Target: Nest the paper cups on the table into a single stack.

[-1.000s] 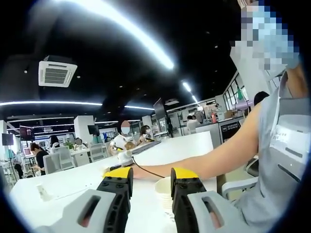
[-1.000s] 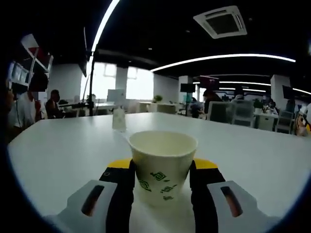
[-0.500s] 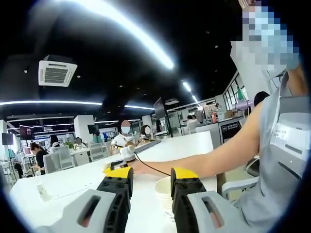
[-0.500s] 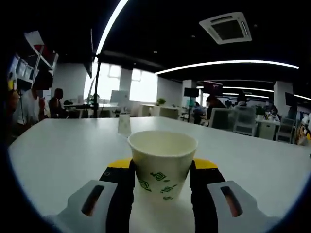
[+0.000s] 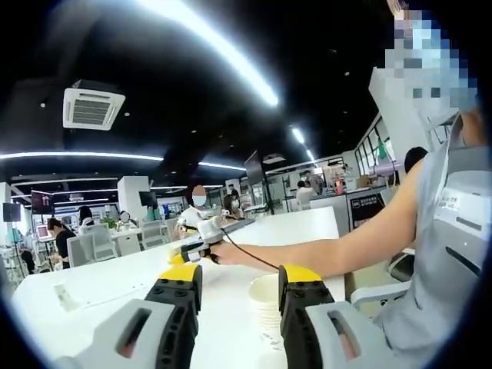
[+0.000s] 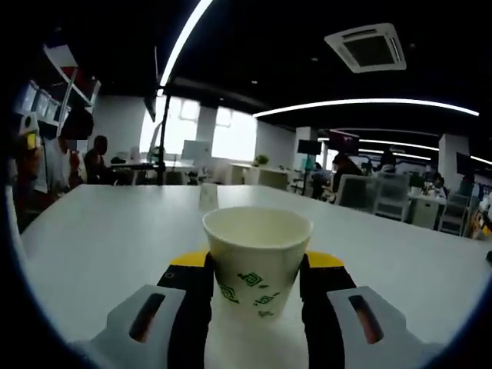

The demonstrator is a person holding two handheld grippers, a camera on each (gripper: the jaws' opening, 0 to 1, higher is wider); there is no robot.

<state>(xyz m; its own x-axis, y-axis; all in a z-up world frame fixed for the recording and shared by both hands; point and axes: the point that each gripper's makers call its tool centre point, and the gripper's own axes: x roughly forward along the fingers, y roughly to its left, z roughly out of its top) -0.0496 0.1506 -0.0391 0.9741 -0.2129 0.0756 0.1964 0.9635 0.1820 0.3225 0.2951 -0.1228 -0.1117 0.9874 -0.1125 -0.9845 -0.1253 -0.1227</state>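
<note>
A white paper cup with green marks [image 6: 257, 269] stands upright between the yellow-tipped jaws of my right gripper [image 6: 257, 260], which is shut on its sides above the white table [image 6: 108, 238]. Farther back on that table stands a small pale cup [image 6: 207, 196]. In the left gripper view my left gripper [image 5: 241, 277] is open, with nothing between its jaws. A short stack of white cups [image 5: 265, 304] sits just beyond it, close to the right-hand jaw. The right gripper [image 5: 192, 250] shows there too, held in a person's hand over the table.
The person's bare arm [image 5: 323, 250] reaches across the table from the right. A small pale object [image 5: 68, 296] lies at the table's left end. Chairs, desks and other people fill the office behind. The tabletop [image 5: 115, 280] is wide and white.
The right gripper's view has turned a little, so the far cup sits more to the right; the held cup stays gripped. In the left gripper view the hand with the right gripper has risen slightly.
</note>
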